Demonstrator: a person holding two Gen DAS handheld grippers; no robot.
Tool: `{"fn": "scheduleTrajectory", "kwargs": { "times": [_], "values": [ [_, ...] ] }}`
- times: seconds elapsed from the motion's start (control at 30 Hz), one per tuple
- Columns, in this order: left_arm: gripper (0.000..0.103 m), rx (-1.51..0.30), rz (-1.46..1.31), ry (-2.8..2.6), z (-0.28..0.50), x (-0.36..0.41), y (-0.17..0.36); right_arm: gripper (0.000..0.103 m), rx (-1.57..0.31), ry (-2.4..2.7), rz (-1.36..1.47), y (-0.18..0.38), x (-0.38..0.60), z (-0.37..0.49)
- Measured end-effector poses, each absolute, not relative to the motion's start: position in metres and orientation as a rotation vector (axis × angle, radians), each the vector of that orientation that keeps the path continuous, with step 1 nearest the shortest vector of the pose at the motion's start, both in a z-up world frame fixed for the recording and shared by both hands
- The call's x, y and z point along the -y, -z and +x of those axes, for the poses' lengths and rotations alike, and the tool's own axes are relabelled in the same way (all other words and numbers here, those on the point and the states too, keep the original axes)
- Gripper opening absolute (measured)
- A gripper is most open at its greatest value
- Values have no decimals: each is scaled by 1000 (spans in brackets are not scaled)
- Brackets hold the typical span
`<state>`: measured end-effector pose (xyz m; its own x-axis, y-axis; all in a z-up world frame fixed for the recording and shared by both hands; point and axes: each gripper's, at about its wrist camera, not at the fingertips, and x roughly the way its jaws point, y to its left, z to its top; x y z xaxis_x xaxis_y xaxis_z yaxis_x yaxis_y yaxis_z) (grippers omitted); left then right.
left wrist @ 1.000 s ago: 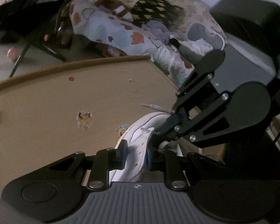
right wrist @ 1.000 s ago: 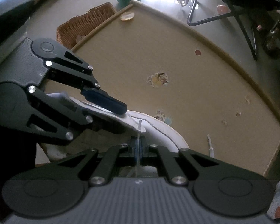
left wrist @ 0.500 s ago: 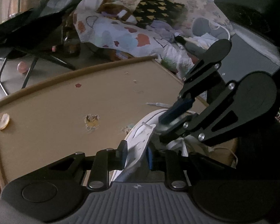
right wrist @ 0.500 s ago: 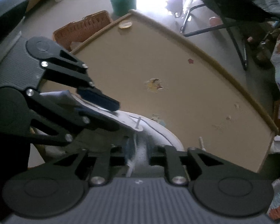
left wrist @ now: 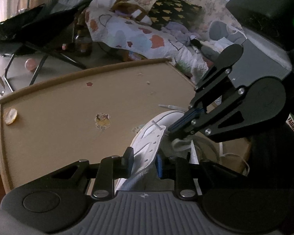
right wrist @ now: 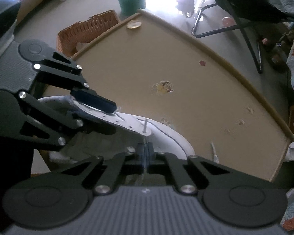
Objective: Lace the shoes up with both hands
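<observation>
Nearest in, the eyelet flap of the white shoe (left wrist: 147, 143) is pinched between the pads of the left tool (left wrist: 144, 161), jaws easing apart a little, probably so the row of holes is kept lifted and steady. Just past it, the right tool (right wrist: 145, 152) is clamped tight on the lace (right wrist: 145, 126), whose tip is poked up through the front eyelet, likely for pulling through. The shoe is parked at the near edge of the tan counter (right wrist: 186, 62); the other lace end (right wrist: 214, 152) is left lying loose beyond the toe.

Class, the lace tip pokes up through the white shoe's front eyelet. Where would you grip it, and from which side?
Pinch the stiff lace tip just above the eyelet flap, coming from above: it stands nearly upright, clear of the flap.
</observation>
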<state>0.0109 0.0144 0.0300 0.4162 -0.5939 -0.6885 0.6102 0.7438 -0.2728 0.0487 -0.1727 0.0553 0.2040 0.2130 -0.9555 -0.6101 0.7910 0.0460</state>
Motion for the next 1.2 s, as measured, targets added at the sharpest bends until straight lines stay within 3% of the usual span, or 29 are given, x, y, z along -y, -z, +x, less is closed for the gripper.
{"fn": "scheduleTrajectory", "kwargs": {
  "times": [0.17, 0.5, 0.7, 1.1, 1.2],
  "values": [
    [39, -836, 45, 784, 7, -8, -25, 1, -1229, -587, -363, -54, 170, 50],
    [40, -826, 43, 766, 5, -6, -19, 8, -1231, -568, -293, -70, 189, 51],
    [40, -824, 41, 764, 6, -7, -17, 28, -1124, -517, -112, -81, 206, 53],
    [38, -878, 51, 762, 17, -5, -7, 27, -1089, -495, -119, -43, 184, 58],
    [38, -878, 62, 764, 18, -3, -7, 23, -1086, -480, -109, -41, 182, 55]
  ]
}}
